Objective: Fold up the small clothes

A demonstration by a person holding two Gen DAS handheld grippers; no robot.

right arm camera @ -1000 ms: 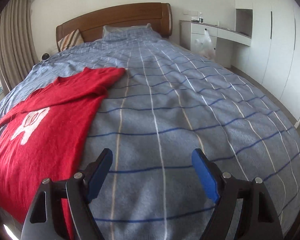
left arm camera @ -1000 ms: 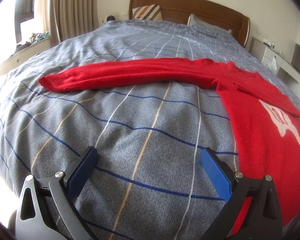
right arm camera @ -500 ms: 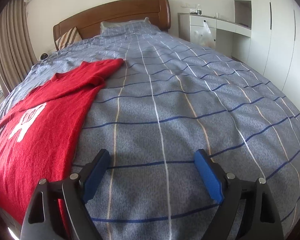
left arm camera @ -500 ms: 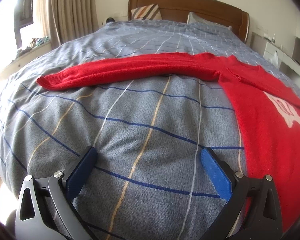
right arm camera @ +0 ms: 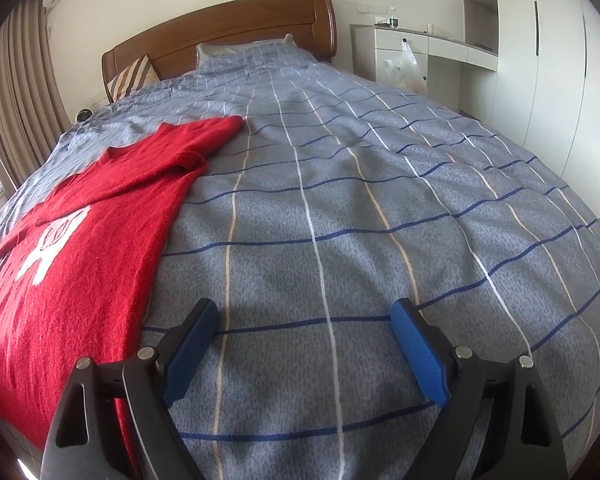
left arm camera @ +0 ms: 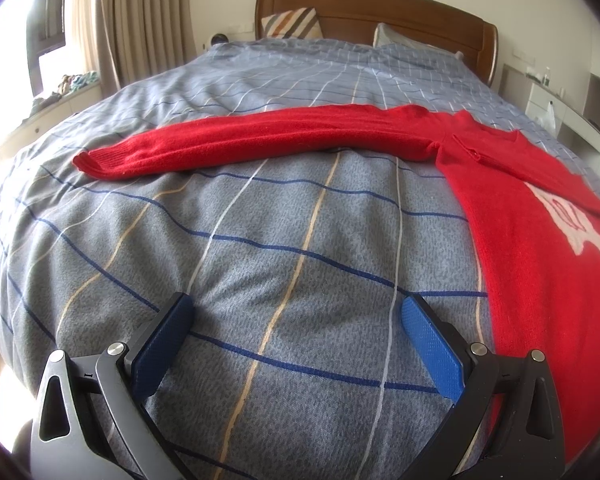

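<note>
The red sweater (left arm camera: 532, 248) lies flat on the checked bed (left arm camera: 284, 232), one sleeve (left arm camera: 260, 140) stretched toward 10 o'clock. The left tongs (left arm camera: 296, 320) gape empty over bare quilt; the right tongs (right arm camera: 304, 328) do likewise, sweater at their 9 o'clock.

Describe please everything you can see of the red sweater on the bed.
The red sweater is a fuzzy-looking knit with a white figure on its front. It lies flat on the grey checked bedcover. One long sleeve, with a ribbed cuff, stretches out sideways; the other is folded across the chest. Neither open gripper touches it.
</note>
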